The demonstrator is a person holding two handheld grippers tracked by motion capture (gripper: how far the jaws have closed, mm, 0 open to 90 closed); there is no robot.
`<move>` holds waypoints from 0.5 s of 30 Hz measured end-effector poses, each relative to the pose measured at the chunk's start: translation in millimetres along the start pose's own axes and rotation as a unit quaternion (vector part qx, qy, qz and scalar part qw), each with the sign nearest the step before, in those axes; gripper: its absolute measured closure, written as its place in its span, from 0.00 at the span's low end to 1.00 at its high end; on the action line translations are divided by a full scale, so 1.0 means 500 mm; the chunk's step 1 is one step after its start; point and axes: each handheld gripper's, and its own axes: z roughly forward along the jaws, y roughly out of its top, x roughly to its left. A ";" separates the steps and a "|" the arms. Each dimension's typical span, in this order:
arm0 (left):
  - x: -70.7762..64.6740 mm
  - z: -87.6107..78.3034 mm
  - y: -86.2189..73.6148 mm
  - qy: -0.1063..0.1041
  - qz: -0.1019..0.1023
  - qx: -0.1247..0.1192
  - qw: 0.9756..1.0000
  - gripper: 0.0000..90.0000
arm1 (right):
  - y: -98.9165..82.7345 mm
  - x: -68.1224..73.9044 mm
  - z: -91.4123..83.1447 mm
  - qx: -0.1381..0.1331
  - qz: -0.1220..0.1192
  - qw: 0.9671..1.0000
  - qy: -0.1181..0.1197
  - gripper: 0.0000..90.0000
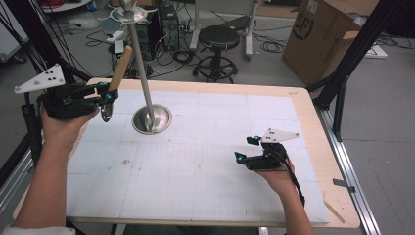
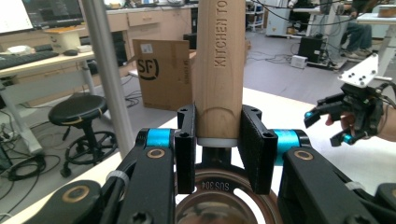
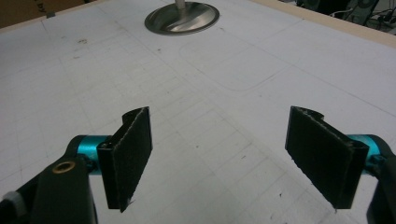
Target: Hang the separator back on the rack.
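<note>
Left gripper [image 1: 100, 95]: it is held in the person's left hand [image 1: 61, 125] at the left edge of the table, raised off the surface. Its jaws are closed on the wooden handle [image 2: 218, 70] of a kitchen utensil; in the left gripper view the two black pads [image 2: 254, 149] are seen pressed against either side of the wood.

Utensil: the wooden handle is tilted up and to the right in the high view, above the gripper. The metal end [image 1: 106, 111] is seen hanging just below the jaws, clear of the table. Letters are stamped into the wood, and a marking is stamped on the steel part [image 2: 219, 186] below the jaws. What kind of utensil head it is cannot be told.

Stand: a round steel base [image 1: 164, 119] is set on the far left part of the mat, with a thin steel pole [image 1: 139, 58] rising from it towards a small dish at the top. The utensil is held just left of the pole, apart from it.

Right gripper [image 1: 247, 149]: it is held in the right hand [image 1: 276, 178] low over the right part of the mat, well apart from the stand. Its jaws are spread wide with nothing between them; bare mat is seen between the pads [image 3: 133, 156].

Table [image 1: 308, 127]: a wooden top is covered by a white gridded mat [image 1: 205, 176].
</note>
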 end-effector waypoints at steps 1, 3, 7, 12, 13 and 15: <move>0.002 -0.001 0.003 0.001 0.000 -0.001 1.000 0.77 | 0.000 0.000 0.000 0.000 0.000 1.000 -0.001 0.24; 0.007 -0.004 0.013 0.004 0.004 0.000 1.000 0.77 | 0.000 0.001 0.001 0.001 0.000 1.000 0.000 0.24; 0.025 -0.015 0.033 0.013 0.007 -0.001 1.000 0.77 | -0.001 0.000 0.002 0.002 -0.001 1.000 0.000 0.24; 0.043 -0.029 0.057 0.022 0.004 -0.007 1.000 0.77 | -0.001 0.000 0.003 0.004 0.000 1.000 0.001 0.24; 0.046 -0.032 0.060 0.020 0.001 -0.011 1.000 0.77 | -0.001 0.000 0.003 0.004 0.001 1.000 0.000 0.24; 0.052 -0.036 0.064 0.021 -0.002 -0.017 1.000 0.77 | -0.001 0.000 0.003 0.004 0.001 1.000 0.000 0.24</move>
